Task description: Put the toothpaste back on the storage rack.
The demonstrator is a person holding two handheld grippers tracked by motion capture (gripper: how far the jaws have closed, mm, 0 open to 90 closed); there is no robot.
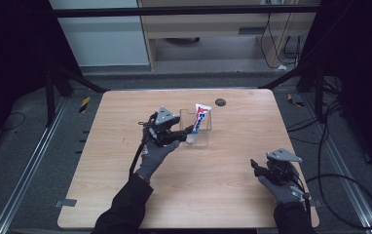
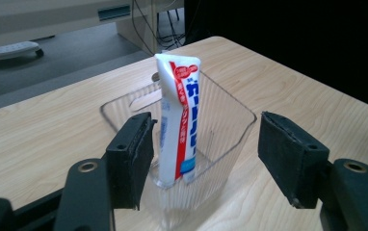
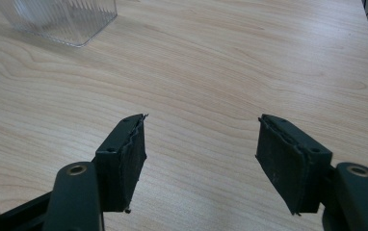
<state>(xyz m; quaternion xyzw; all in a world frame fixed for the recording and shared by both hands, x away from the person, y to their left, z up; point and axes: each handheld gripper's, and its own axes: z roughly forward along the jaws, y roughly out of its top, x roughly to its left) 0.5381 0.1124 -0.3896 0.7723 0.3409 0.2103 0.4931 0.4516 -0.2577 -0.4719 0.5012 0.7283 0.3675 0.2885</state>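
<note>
- Right gripper (image 1: pixel 255 167) hovers above the table (image 1: pixel 213 195) at its near right corner, jaws spread wide, gripping nothing.
- Left gripper (image 1: pixel 188 131), jaws wide, sits at the clear box (image 2: pixel 230 120).
- Toothpaste tube (image 2: pixel 178 115) stands upright inside the box.

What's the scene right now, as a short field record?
tube: toothpaste tube upright in bin, cap down
bin: clear ribbed bin on table
left claw: open, jaws either side of bin's near wall, not gripping
right claw: open, holding nothing, above bare table near its right edge
</note>
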